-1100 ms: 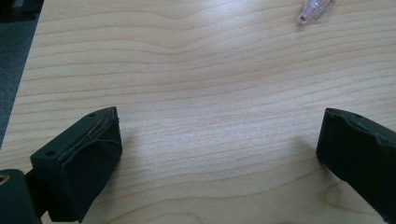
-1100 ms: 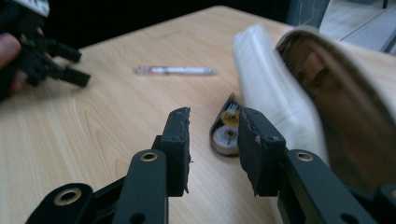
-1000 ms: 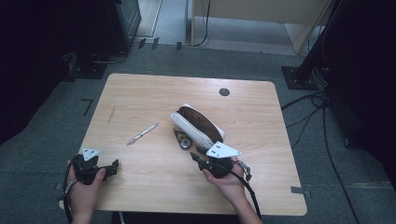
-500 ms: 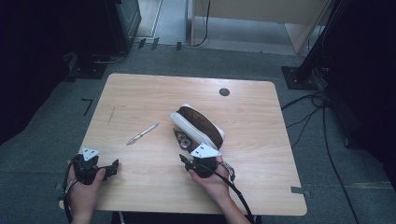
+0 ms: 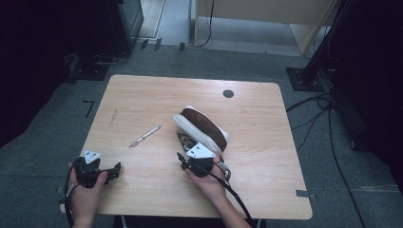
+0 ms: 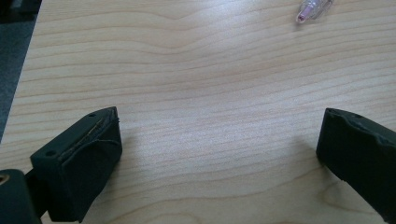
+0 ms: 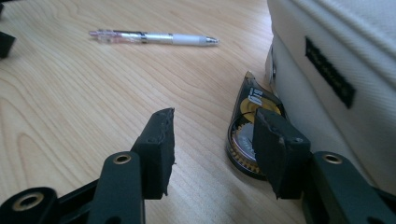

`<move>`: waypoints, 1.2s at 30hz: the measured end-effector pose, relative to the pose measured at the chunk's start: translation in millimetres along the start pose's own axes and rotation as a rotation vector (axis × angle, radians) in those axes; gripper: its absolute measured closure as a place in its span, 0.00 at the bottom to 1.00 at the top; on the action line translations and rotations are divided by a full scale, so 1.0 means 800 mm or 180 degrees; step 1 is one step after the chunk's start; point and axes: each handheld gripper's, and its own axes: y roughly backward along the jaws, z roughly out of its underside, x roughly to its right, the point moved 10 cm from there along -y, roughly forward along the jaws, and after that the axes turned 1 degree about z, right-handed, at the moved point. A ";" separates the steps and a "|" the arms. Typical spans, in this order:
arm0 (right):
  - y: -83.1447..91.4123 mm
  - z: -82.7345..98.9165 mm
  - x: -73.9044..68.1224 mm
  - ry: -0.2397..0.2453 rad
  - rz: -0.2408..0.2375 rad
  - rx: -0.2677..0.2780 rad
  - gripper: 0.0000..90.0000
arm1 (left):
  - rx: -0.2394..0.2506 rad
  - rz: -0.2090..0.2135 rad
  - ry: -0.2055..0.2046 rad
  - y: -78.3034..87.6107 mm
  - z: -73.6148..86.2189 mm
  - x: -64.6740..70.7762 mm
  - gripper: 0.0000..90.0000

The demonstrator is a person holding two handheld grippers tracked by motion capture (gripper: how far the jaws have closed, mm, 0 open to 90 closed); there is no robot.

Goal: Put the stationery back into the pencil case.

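A white pencil case (image 5: 203,127) with a brown inside lies open near the table's middle; its white wall (image 7: 336,70) rises on the right of the right gripper view. A dark, see-through correction tape dispenser (image 7: 243,133) rests against the case's near end (image 5: 184,139). My right gripper (image 7: 215,121) is just in front of it (image 5: 181,157). Its jaws have just been opening and have bare wood between them, with the right fingertip in front of the dispenser. A clear-and-white pen (image 5: 145,136) (image 7: 154,37) lies to the left. My left gripper (image 5: 113,171) (image 6: 219,126) rests open at the near left.
The wooden table (image 5: 142,95) has a round dark cable hole (image 5: 228,93) at the back. The pen's pink tip (image 6: 312,8) shows at the top of the left gripper view. Dark equipment and cables (image 5: 328,118) stand on the floor around the table.
My right gripper has moved left along the case's near side to the tape dispenser, and its jaws stand wider apart. The left gripper has not moved.
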 end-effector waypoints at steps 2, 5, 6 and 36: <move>-0.006 0.001 0.000 -0.0011 0.0015 -0.0024 0.52 | -0.0002 0.0000 -0.0002 0.000 0.000 0.000 0.00; -0.011 0.000 0.002 -0.0003 0.0082 -0.0047 0.49 | -0.0002 0.0001 0.0002 0.000 0.000 0.000 0.00; -0.012 0.000 0.002 0.0025 0.0088 -0.0060 0.49 | -0.0002 0.0002 0.0001 0.000 0.000 0.000 0.00; -0.027 0.005 0.003 0.0154 0.0087 -0.0283 0.49 | 0.0000 0.0010 0.0000 0.000 0.000 0.001 0.00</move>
